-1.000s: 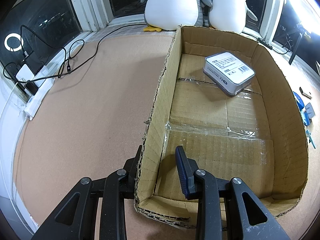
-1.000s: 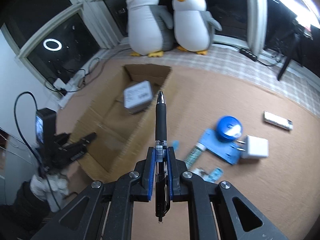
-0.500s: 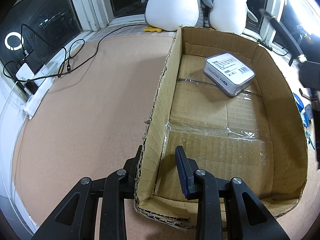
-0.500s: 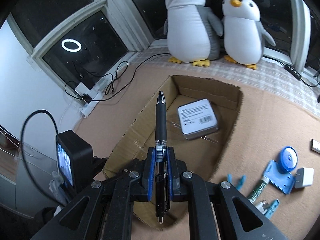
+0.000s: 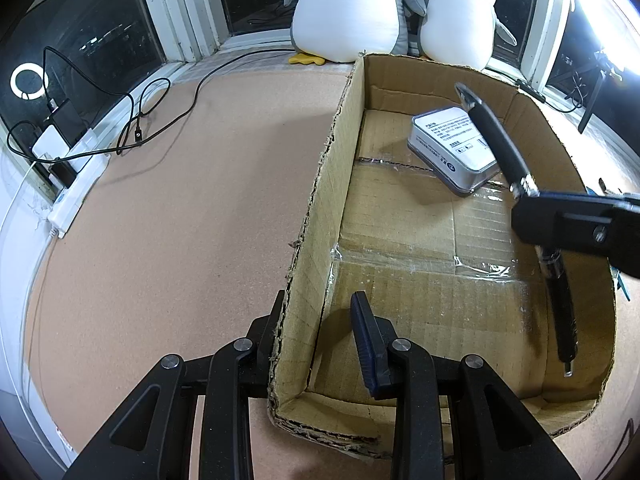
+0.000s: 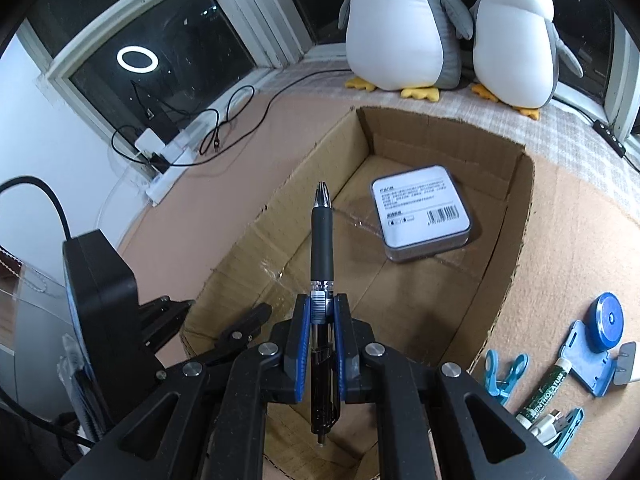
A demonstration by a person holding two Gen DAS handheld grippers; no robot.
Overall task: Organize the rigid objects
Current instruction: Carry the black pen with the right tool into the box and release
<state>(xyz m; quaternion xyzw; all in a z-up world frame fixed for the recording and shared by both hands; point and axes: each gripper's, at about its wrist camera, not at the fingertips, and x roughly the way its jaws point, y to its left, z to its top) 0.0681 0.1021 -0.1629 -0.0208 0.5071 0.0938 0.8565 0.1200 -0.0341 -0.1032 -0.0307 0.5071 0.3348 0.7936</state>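
An open cardboard box [image 5: 316,184] lies on the tan table; it also shows in the right wrist view [image 6: 516,240]. A silver tin with a white label [image 5: 452,148] lies at its far end, also seen from the right wrist [image 6: 420,212]. My left gripper [image 5: 320,320] is open, its fingers astride the box's near left wall. My right gripper [image 6: 321,316] is shut on a black pen [image 6: 322,236] and holds it above the box's interior. It shows in the left wrist view [image 5: 576,224] at the right, with the pen [image 5: 496,144] slanted above the box floor.
Two plush penguins [image 5: 356,8] stand behind the box. Cables and a power strip [image 5: 76,192] lie at the left table edge. Right of the box lie a blue round case [image 6: 606,320], a blue holder [image 6: 588,364], blue clips [image 6: 504,372], a tube [image 6: 544,396] and a white charger [image 6: 628,364].
My right gripper has carried the pen leftward from beside the box to over its interior, entering the left wrist view. My left gripper has not moved.
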